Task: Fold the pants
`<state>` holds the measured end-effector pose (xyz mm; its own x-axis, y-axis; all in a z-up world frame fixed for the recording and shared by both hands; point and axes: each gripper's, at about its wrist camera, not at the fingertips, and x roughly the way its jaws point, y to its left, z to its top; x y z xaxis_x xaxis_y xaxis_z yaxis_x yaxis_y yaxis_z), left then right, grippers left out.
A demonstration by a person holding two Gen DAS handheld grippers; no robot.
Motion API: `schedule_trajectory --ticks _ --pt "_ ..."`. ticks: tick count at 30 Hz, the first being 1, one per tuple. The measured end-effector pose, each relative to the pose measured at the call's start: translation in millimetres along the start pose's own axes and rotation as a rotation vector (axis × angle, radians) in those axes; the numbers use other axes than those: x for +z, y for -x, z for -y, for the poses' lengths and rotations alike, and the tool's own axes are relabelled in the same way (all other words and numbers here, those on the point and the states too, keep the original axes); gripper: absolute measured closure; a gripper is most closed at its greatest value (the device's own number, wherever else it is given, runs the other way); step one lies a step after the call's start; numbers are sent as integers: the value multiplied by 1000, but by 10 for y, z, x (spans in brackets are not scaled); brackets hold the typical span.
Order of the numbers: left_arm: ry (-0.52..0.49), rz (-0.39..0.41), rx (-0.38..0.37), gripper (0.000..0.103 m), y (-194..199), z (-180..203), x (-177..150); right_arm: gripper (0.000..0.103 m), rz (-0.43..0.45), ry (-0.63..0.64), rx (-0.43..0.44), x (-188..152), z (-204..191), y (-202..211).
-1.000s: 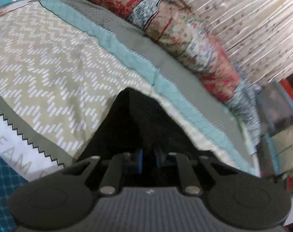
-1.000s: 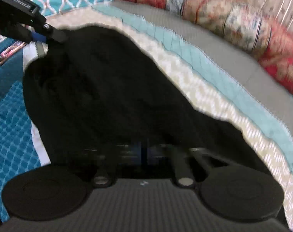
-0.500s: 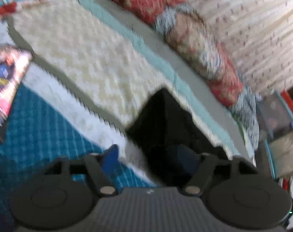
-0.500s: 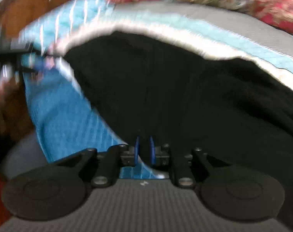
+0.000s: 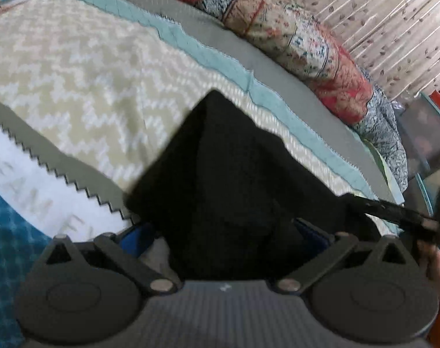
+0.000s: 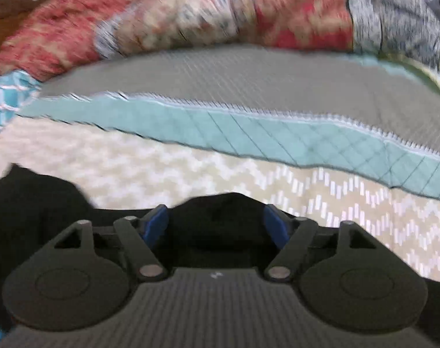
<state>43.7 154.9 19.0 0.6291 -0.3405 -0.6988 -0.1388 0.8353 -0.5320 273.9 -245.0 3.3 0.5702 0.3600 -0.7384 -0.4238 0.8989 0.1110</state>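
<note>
The black pants (image 5: 228, 179) lie folded on the patterned bedspread, one corner pointing away from me. My left gripper (image 5: 225, 235) is open, its blue pads spread on either side of the near part of the pants. In the right wrist view the pants (image 6: 217, 223) show as a dark heap low in the frame. My right gripper (image 6: 217, 223) is open over their edge, blue pads wide apart. The right gripper's black finger (image 5: 394, 211) also shows at the right edge of the left wrist view.
The bedspread has a beige zigzag panel (image 5: 74, 72), a teal band (image 6: 249, 133) and a grey band (image 6: 220, 72). A red and blue patchwork quilt roll (image 5: 292, 37) lies along the far side. A curtain (image 5: 394, 14) hangs behind. Boxes (image 5: 423, 139) stand at right.
Both grippers have opened and let go of the pants. The right gripper has swung from over the pants to face the far quilt. The left gripper sits back over the pants.
</note>
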Motion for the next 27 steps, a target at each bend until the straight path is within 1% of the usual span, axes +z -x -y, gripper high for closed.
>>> schedule_trajectory --ticks 1,2,3,4,5,7,8,9,11,12,13,15,16,17,18,19,20,22,23,24,25,27 --pt "-5 9 3 0 -10 -6 -20 29 -30 -17 16 -50 5 -57" --pt "-12 20 3 1 -25 7 -36 34 -47 -14 30 -83 -28 -135" --pt "-23 31 14 12 -26 19 -49 39 -23 43 0 -127 -131 -140" --pt "-41 38 36 45 -6 25 -65 67 -7 114 6 -161 -243 -105" --pt "-69 29 50 55 3 44 -66 94 1 130 44 -172 -320 -56" --pt "-44 11 34 64 76 8 -79 95 81 181 9 -152 -456 69" --pt "-36 10 29 66 133 -11 -90 95 132 189 -17 -112 -492 125" --pt "-36 21 33 67 208 -7 -118 95 171 163 -33 -53 -481 167" --pt "-50 66 41 67 373 32 -203 95 241 69 -10 53 -415 226" --pt "-56 84 45 67 428 54 -250 95 255 42 5 49 -355 251" --pt "-58 91 59 67 438 73 -273 94 240 39 1 24 -354 193" --pt "-65 79 97 64 345 78 -278 91 150 78 -60 -40 -482 -64" --pt "-67 66 119 56 263 61 -271 80 103 108 -105 -81 -542 -192" --pt "-62 53 129 54 180 22 -259 64 57 137 -150 -133 -602 -323" --pt "-53 46 122 52 143 -7 -252 59 88 134 -174 -180 -607 -303" --pt "-50 49 111 50 155 -13 -241 52 117 113 -182 -219 -576 -199" --pt "-53 52 99 49 179 -6 -232 50 135 79 -165 -229 -557 -102" --pt "-54 55 88 36 209 -7 -239 50 210 23 -133 -315 -467 161" --pt "-46 58 82 33 230 -23 -256 50 245 11 -125 -373 -462 302" --pt "-37 61 74 27 243 -34 -264 50 261 5 -105 -450 -464 416" --pt "-25 67 65 26 268 -43 -272 50 268 2 -66 -514 -490 531" --pt "-18 70 62 23 272 -37 -279 50 275 10 49 -677 -593 731"
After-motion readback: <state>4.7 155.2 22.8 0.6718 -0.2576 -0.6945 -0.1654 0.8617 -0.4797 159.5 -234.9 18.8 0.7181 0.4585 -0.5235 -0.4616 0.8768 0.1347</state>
